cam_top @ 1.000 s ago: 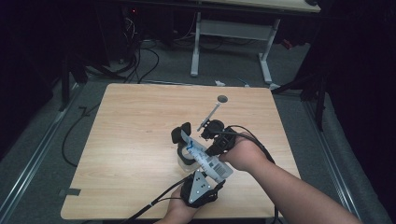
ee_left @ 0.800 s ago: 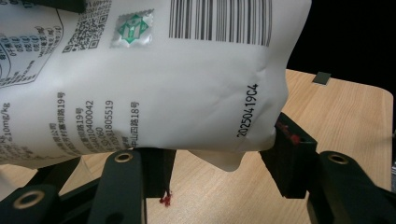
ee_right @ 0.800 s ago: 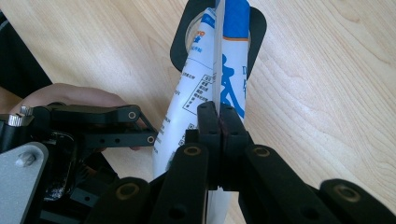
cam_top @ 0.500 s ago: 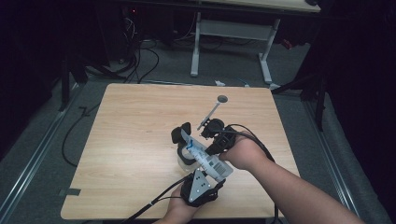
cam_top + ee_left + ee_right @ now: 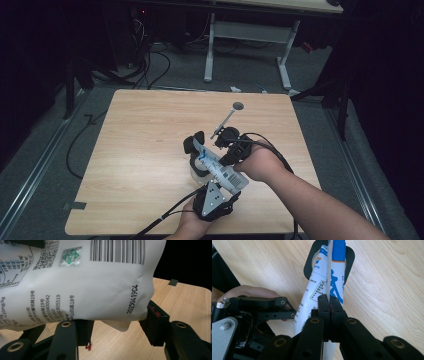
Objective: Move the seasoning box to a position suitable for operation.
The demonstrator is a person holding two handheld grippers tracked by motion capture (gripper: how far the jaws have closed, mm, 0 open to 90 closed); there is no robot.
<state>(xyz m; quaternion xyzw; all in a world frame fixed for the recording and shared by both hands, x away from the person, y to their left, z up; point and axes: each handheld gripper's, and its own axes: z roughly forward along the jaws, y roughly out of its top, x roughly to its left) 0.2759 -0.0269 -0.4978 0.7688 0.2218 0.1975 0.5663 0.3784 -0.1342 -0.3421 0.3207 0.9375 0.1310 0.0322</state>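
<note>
Nothing is seen to have moved since the earlier frames of the high view: both hands, both grippers and the pouch between them are found in the same places and the same pose, which is taken to mean that a held step is under way, most likely pouring, rather than a reach or a release.

Nearest the table's front edge, the left gripper (image 5: 216, 176) is held with its grey plate uppermost, and its jaws are closed on the bottom end of the white pouch (image 5: 218, 167). In the left gripper view the bag's barcoded lower end (image 5: 82, 287) is seen pinched between the two black jaws, the film dented where it is pressed at the right.

Just beyond it, the right gripper (image 5: 226, 148) is clamped fully on the pouch's flat seam; in the right gripper view the jaws are seen pressed together with only the thin edge of the film (image 5: 329, 277) between them. The pouch is thus carried clear of the table (image 5: 145, 130), tilted, with its top end lowered toward the left.

Below that top end a small clear cup (image 5: 200, 169) is made out, set between black pads (image 5: 193, 143); in the right gripper view the pouch mouth is seen directly over the cup's rim (image 5: 315, 260). Whether anything is flowing cannot be told.

Farther off, a slim rod with a round disc (image 5: 238, 106) lies apart on the table, untouched.
</note>
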